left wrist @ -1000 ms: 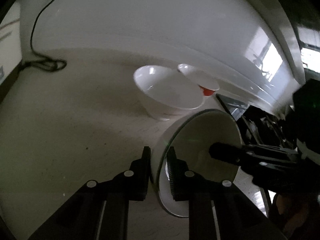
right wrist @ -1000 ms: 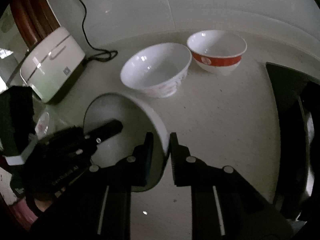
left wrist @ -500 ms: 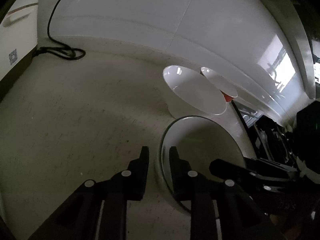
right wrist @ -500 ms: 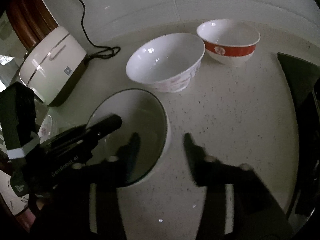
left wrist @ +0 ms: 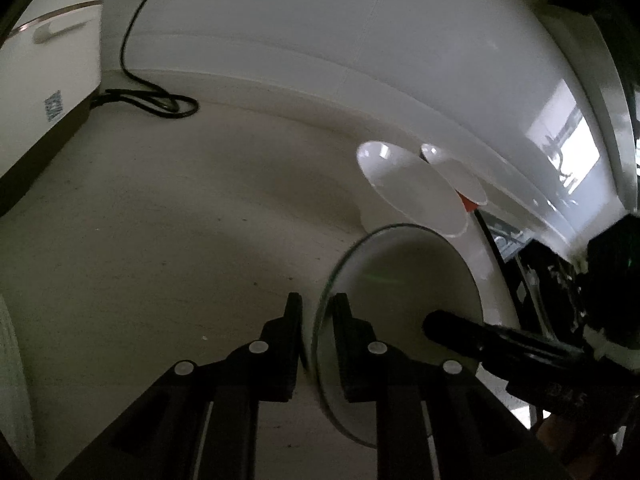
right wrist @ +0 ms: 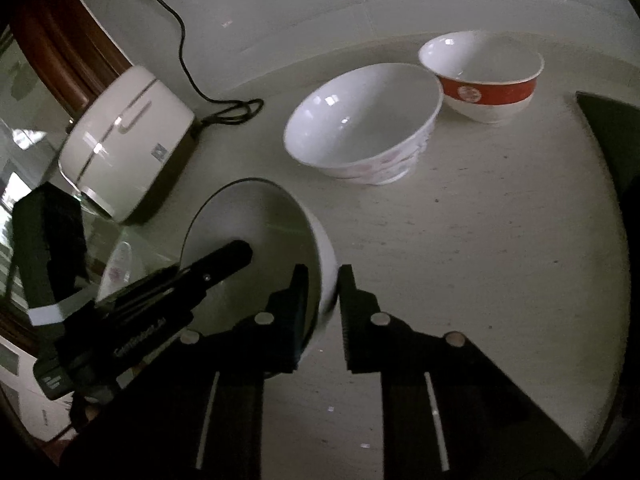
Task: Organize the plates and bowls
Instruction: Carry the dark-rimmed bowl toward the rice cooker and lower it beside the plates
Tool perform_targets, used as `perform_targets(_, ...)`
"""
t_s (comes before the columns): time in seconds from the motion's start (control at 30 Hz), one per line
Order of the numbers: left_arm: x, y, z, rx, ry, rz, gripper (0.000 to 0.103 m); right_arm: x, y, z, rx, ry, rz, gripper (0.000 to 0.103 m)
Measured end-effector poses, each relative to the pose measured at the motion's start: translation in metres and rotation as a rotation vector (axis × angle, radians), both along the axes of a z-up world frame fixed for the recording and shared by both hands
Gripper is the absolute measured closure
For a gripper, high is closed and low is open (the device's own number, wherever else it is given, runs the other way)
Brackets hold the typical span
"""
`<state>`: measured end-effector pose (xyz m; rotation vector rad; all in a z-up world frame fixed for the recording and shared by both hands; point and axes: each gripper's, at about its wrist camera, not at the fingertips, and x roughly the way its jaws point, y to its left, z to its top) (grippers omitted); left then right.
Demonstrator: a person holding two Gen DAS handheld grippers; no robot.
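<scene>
Gripping one dark-rimmed bowl [right wrist: 256, 248] from both sides is the step in hand: the left tongs [left wrist: 316, 312] are clamped across its near rim, one finger outside the wall and one inside, while the right tongs [right wrist: 324, 284] straddle the opposite rim, closed to the wall's thickness on either side, though blur there leaves it uncertain whether the pads actually bear on it. The bowl is seen tilted, its mouth turned toward the left-hand side, and appears to be raised off the table [right wrist: 480, 240] or barely resting on it; which cannot be told. Farther toward the back edge of the table a white patterned bowl [right wrist: 364, 124] is set, and just beside it, touching or nearly so, a red-banded bowl [right wrist: 484, 76] stands closest to the wall. A white appliance [right wrist: 128, 140] with its black cord [right wrist: 188, 60] occupies the back left corner, and a dark cooktop [right wrist: 608, 132] lies along the right edge. It is judged that the held bowl is meant to be nested into the white patterned bowl. For that, the bowl would have to be levelled, carried toward the back over the wider mouth, lowered centred, and only then released by both tongs, care being taken that the neighbouring red-banded bowl is not knocked.
</scene>
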<state>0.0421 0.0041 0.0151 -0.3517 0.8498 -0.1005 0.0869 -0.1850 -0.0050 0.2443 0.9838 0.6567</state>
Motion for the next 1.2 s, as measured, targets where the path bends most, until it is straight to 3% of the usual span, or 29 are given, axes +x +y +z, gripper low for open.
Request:
perform_targets(0.17,-0.005,0.011,0.005,0.043,-0.007,0.051,0.087,0.005,0.023,-0.008,0.019,0.022,-0.005,0.085)
perform_targets(0.4,-0.010,0.050,0.011,-0.003,-0.006,0.134,0.086,0.004,0.049,-0.015,0.109,0.065,0.044,0.085)
perform_targets(0.6,-0.012,0.064,0.015,0.030,-0.012,0.193,0.082,0.005,0.071,-0.022,0.152,0.096,0.069,0.085)
perform_targets(0.83,-0.005,0.073,0.007,0.031,0.019,0.221,0.078,0.002,0.088,-0.015,0.130,0.020,0.056,0.084)
perform_targets(1.13,-0.004,0.076,0.005,0.059,0.023,0.252,0.074,0.002,0.097,-0.016,0.148,0.001,0.060,0.082)
perform_targets(1.2,-0.002,0.076,0.002,0.060,0.034,0.250,0.070,0.001,0.097,-0.015,0.146,-0.006,0.064,0.076)
